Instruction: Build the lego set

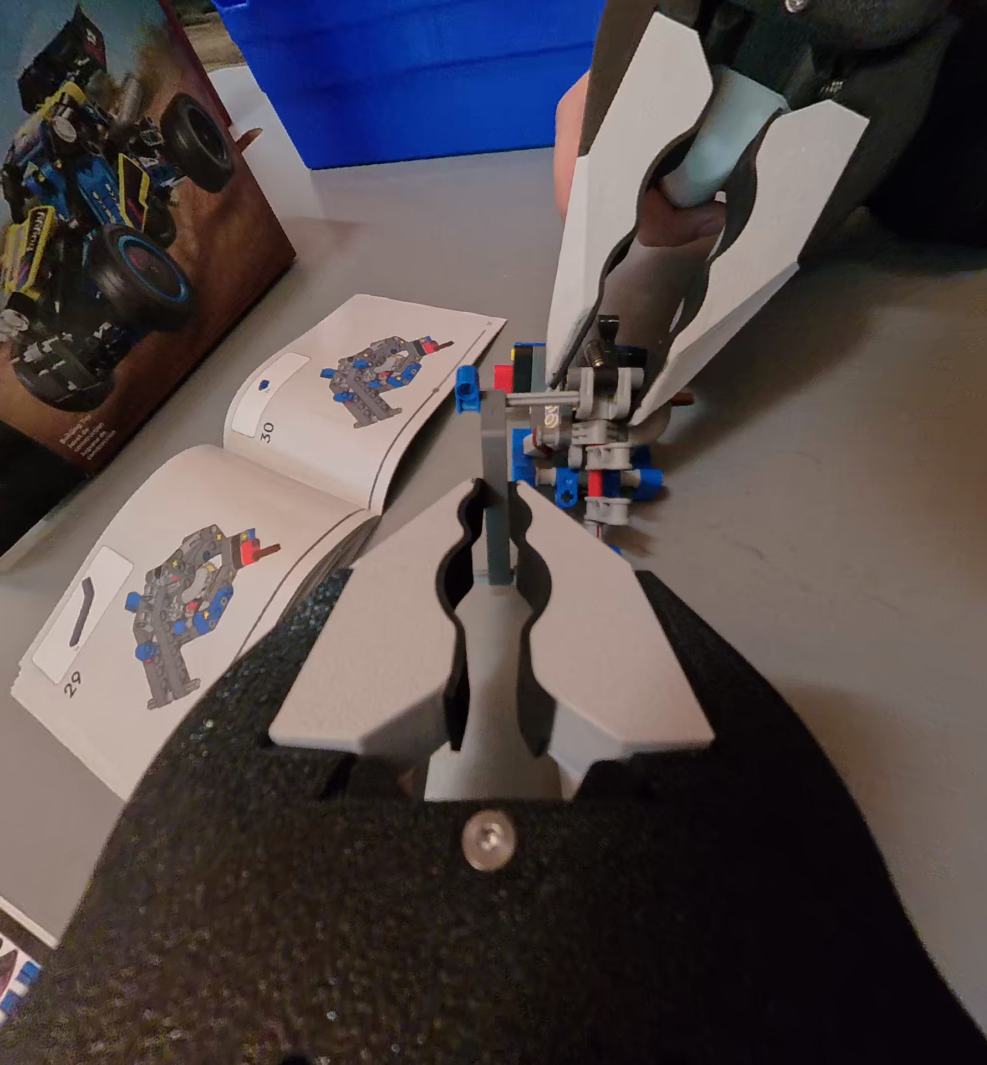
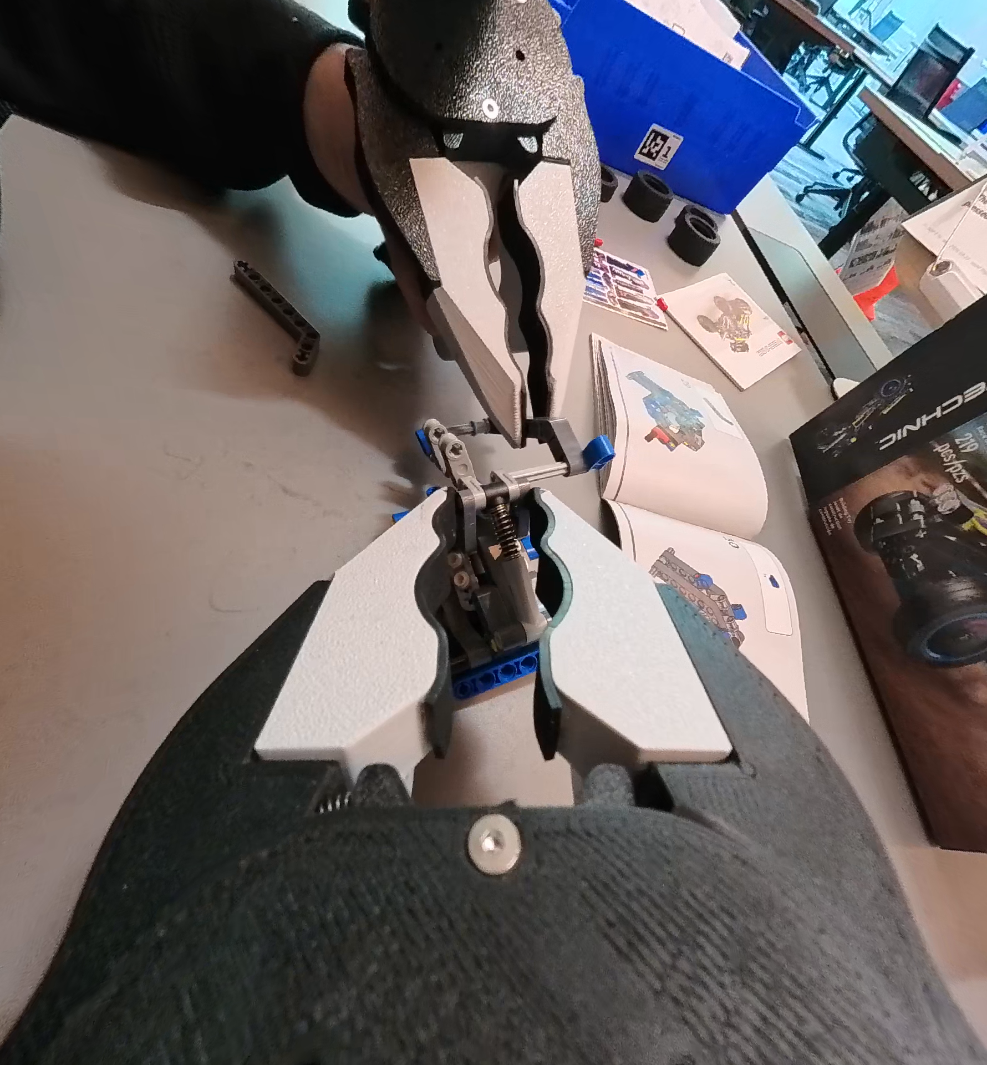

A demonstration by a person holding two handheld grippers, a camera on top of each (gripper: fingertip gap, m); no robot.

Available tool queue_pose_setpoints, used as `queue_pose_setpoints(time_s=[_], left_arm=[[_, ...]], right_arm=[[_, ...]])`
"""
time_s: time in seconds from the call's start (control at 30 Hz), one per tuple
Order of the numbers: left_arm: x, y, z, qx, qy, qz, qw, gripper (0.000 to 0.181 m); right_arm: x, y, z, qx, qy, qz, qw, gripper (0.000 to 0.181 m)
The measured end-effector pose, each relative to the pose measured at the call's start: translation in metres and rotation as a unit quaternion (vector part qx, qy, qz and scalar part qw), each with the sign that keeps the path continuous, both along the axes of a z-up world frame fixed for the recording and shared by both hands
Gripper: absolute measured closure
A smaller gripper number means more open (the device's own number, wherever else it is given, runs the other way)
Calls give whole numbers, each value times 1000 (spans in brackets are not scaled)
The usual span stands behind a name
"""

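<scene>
A partly built lego assembly (image 1: 589, 455) of grey, blue and red parts with a spring stands on the grey table. My right gripper (image 1: 595, 397) comes down from the upper right and is shut on its upper part. In the right wrist view my right gripper (image 2: 488, 501) clamps the assembly (image 2: 497, 576) around the spring. My left gripper (image 1: 494, 490) is shut on a dark grey beam (image 1: 494, 438) that sits at the assembly's left side by a grey axle and a blue connector. In the right wrist view my left gripper (image 2: 528, 423) reaches down from above with the beam (image 2: 560, 444).
An open instruction booklet (image 1: 238, 518) lies left of the assembly, with the set's box (image 1: 105, 230) behind it and a blue bin (image 1: 422, 75) at the back. A loose dark grey angled beam (image 2: 278, 314), several black tyres (image 2: 693, 233), a sticker sheet (image 2: 623, 288) and a second booklet (image 2: 727, 328) lie on the table. The grippers' ends are close to 4 cm from one another.
</scene>
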State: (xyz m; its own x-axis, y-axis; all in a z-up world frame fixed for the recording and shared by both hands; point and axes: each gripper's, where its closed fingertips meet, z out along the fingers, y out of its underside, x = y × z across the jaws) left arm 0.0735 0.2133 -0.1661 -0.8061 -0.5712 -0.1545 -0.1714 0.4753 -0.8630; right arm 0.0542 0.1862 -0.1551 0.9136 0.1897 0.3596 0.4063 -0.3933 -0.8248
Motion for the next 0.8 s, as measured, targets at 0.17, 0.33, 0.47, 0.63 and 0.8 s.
queue_pose_setpoints(time_s=[0.17, 0.33, 0.47, 0.63, 0.8], left_arm=[[0, 0, 1, 2, -12, 7, 1000, 177], [-1, 0, 0, 13, -20, 10, 1000, 176], [-1, 1, 0, 16, -24, 9, 1000, 176], [0, 1, 2, 25, -41, 13, 999, 177], [-1, 1, 1, 38, -41, 11, 998, 177]], right_arm=[[1, 0, 0, 2, 1, -3, 1000, 158], [0, 1, 0, 3, 2, 0, 1000, 158], [-1, 1, 0, 4, 1, 0, 1000, 158], [0, 1, 0, 5, 2, -2, 1000, 158], [-1, 1, 0, 5, 2, 1, 1000, 158]])
